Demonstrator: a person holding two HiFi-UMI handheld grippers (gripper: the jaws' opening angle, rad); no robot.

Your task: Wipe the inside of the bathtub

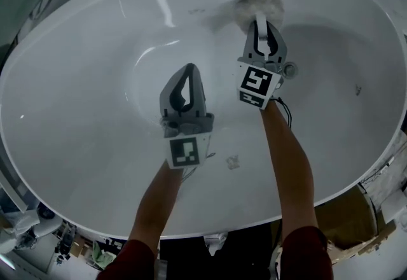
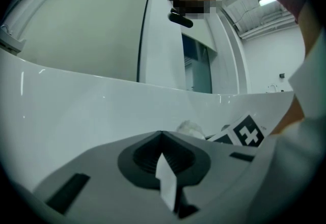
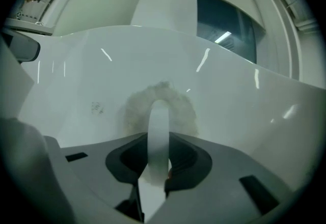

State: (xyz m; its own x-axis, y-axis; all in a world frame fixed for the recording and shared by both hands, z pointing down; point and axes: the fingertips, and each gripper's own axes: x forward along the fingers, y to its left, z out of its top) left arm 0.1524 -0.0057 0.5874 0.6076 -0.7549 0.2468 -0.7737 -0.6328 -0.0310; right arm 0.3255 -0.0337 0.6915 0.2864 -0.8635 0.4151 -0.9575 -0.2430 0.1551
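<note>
A: Risks from here?
B: Right gripper [image 1: 261, 23]: jaws clamped on the thin white handle [image 3: 159, 131] of the fluffy wiping pad [image 1: 257, 6]. The pad is pressed to the far wall of the bathtub [image 1: 82, 88], just under the rim. Narrow hold, so the pad may twist or slip out if pushed hard along the curve.
A: Left side?
B: Left gripper [image 1: 186, 78]: jaws closed, nothing between them, hovers mid-tub. Likely to clash with the right one if strokes sweep leftward.
A: Tub and room?
B: White, glossy inside, with a small mark [image 1: 233, 161] on the near slope. Clutter beyond the near rim, and a brown box [image 1: 346, 215] at right.
</note>
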